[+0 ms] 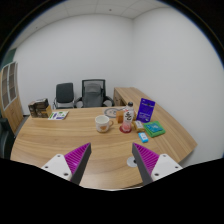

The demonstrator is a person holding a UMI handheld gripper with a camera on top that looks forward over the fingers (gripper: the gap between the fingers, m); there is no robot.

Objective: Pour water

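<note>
we are hovering over a wide curved wooden table [60, 140] in a white-walled office, looking along our gripper [111, 160]. starting at the left, we are seeing a tall cabinet [9, 85] against the wall, and at the table's far left corner a dark box-like item [39, 107] that we cannot identify, with some flat papers or a book [59, 115] lying just beside it. behind these, two black office chairs [80, 94] are standing side by side against the back wall.

moving toward the middle, a pale cup or bowl [103, 124] is sitting on the table, well beyond our fingers, with a smaller white cup [111, 117] just behind it. right next to them a clear bottle with an orange label [129, 114] is standing upright, and a small orange thing [123, 127] is lying at its foot.

further right, a purple upright card or box [146, 109] is standing near the table's far edge, with a teal flat packet [155, 127] lying in front of it and a small green item [142, 137] nearer to us.

our fingers, with their magenta pads [76, 157], are spread wide apart and gripping nothing; only bare tabletop is lying between them, and the bottle is well ahead.
</note>
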